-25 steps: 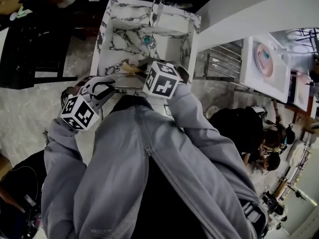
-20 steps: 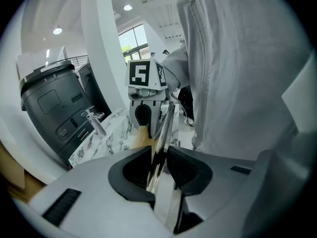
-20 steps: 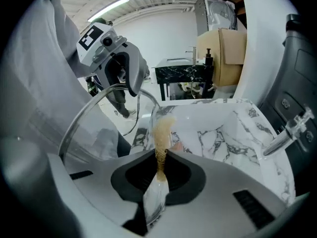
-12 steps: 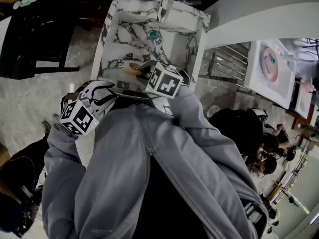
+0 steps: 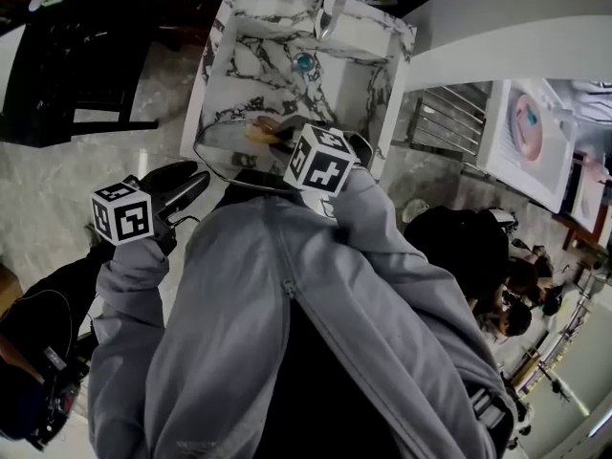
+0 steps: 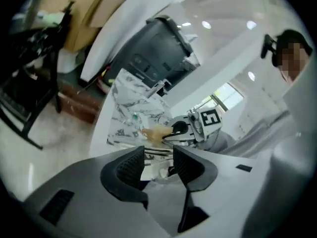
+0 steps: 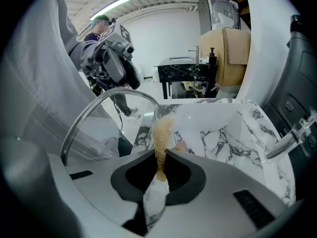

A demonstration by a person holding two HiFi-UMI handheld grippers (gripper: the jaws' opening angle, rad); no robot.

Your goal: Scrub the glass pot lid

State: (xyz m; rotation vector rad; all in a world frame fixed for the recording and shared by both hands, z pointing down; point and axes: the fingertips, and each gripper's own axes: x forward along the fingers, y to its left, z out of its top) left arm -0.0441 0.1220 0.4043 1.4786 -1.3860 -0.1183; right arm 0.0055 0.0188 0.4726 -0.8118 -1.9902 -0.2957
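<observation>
My right gripper [image 7: 159, 165] clamps the tan scrub pad [image 7: 162, 130] by the glass pot lid [image 7: 104, 128] tilted at the near edge of the marble sink [image 7: 233, 133], while my left gripper [image 6: 158, 157], jaws opening and empty, should grip that slick, fragile lid's rim.

Looks like a big studio or workshop hall fitted out with mock wash stations, rather than somebody's home. The marble-patterned sink [image 5: 251, 60] is a free-standing block on a shiny pale stone floor [image 5: 57, 189]. A second white unit with a pink basin [image 5: 521, 122] sits off to the right, and a black marbled sink counter [image 7: 185, 73] stands further back. Add the cardboard boxes [image 7: 233, 53], the bare ceiling with tube lights [image 7: 111, 5] and other people [image 5: 497, 256] in dark clothes close by — pretty industrial vibe.
</observation>
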